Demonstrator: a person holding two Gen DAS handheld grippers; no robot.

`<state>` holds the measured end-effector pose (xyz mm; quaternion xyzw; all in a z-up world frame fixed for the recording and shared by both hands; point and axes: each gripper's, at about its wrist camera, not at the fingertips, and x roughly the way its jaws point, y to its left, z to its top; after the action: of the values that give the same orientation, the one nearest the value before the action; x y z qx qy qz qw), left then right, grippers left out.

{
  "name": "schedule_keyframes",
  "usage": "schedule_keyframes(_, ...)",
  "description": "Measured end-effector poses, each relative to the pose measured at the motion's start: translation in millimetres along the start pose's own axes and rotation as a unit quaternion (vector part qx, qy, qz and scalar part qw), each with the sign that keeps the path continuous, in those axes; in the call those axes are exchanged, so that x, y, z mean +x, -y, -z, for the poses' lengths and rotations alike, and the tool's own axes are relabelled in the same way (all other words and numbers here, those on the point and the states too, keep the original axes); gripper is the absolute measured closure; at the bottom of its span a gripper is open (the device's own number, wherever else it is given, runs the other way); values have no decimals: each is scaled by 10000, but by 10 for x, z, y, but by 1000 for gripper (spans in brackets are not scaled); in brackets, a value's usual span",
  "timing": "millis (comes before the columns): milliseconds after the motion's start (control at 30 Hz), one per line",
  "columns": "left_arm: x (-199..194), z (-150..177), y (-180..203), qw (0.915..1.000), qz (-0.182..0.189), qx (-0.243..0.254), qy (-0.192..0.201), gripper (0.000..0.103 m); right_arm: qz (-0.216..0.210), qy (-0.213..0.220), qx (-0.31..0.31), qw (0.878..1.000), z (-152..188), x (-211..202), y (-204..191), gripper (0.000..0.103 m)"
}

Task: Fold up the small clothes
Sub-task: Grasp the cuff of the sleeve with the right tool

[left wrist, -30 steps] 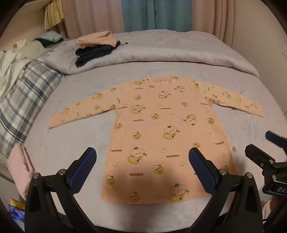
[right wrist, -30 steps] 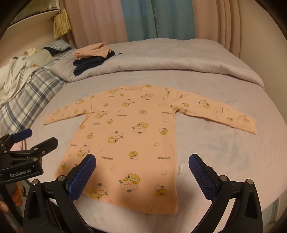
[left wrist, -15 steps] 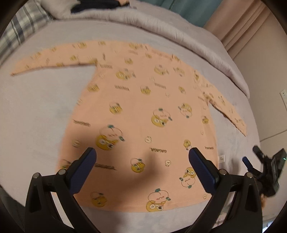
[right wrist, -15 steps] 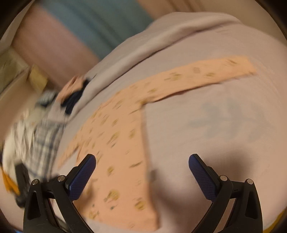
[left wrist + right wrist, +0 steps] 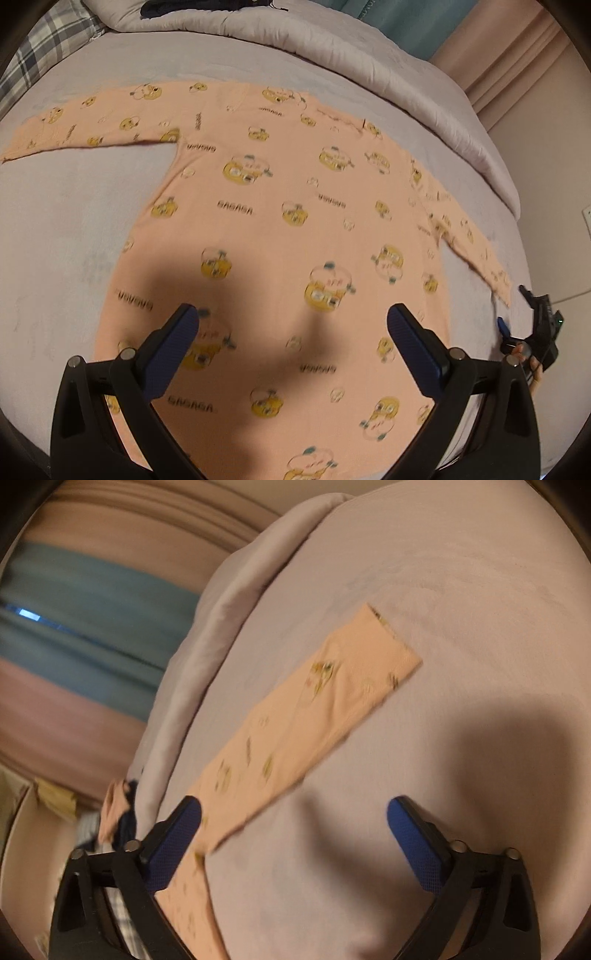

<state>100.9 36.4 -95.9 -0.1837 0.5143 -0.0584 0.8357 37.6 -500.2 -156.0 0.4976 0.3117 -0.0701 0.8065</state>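
Right gripper (image 5: 293,812) swung over sleeve (image 5: 310,723), jaws apart

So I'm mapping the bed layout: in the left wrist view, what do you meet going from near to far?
left gripper → peach printed shirt → bare grey sheet → folded grey duvet → teal curtain

Peach long-sleeved shirt (image 5: 295,229) spread flat on bed, filling middle of left wrist view. Print: yellow cartoon figures, dark "GASAGA" lettering. Body unfolded, hem toward lower edge of frame, neckline toward top. One sleeve stretched straight to left edge, upper left of frame; other sleeve angled down toward right edge. Fabric smooth, few wrinkles. Right wrist view: one sleeve (image 5: 306,723) lies flat, running diagonally from lower left to cuff at upper right of centre; image blurred.
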Motion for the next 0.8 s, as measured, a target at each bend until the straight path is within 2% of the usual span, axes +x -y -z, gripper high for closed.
schedule_keyframes(33, 6, -31, 11, 10000, 12, 2, 11, 2, 18, -16, 63, 10000, -26, 61, 1, 12)
schedule_keyframes(100, 8, -102, 35, 10000, 22, 13, 59, 3, 57, 63, 185, 9998, -105, 131, 5, 27)
schedule_keyframes(133, 6, -136, 46, 10000, 34, 17, 85, 3, 13, 100, 258, 9996, -186, 117, 101, 30)
schedule_keyframes(200, 7, -205, 60, 9999, 72, 12, 137, 3, -40, 219, 494, 9985, -249, 136, 182, 49)
schedule_keyframes(233, 13, -234, 60, 9998, 84, 8, 153, 3, -52, 262, 594, 9979, -274, 140, 238, 56)
schedule_keyframes(300, 30, -306, 52, 9997, 107, -10, 201, 4, 3, 317, 710, 9970, -302, 155, 339, 89)
schedule_keyframes(333, 38, -338, 41, 9997, 112, -25, 219, 5, 19, 347, 788, 9963, -293, 145, 398, 93)
schedule_keyframes(400, 52, -405, 12, 9996, 142, -75, 242, 6, -142, 437, 819, 9956, -302, 82, 457, 94)
schedule_keyframes(467, 55, -464, -38, 9994, 160, -138, 285, 6, -125, 523, 633, 9965, -281, -6, 376, 95)
schedule_keyframes(533, 51, -516, -95, 9990, 219, -207, 320, 6, -183, 580, 262, 9978, -271, -67, 152, 96)
schedule_keyframes(667, 30, -611, -286, 9970, 436, -532, 349, 6, -296, 541, -1027, 9928, -123, -119, -645, 96)
schedule_keyframes(733, 1, -646, -388, 9958, 477, -683, 391, 6, -301, 452, -1715, 9837, 40, -119, -1093, 96)
schedule_keyframes(800, -45, -658, -463, 9953, 455, -731, 446, 6, -291, 291, -2519, 9669, 298, -64, -1594, 96)
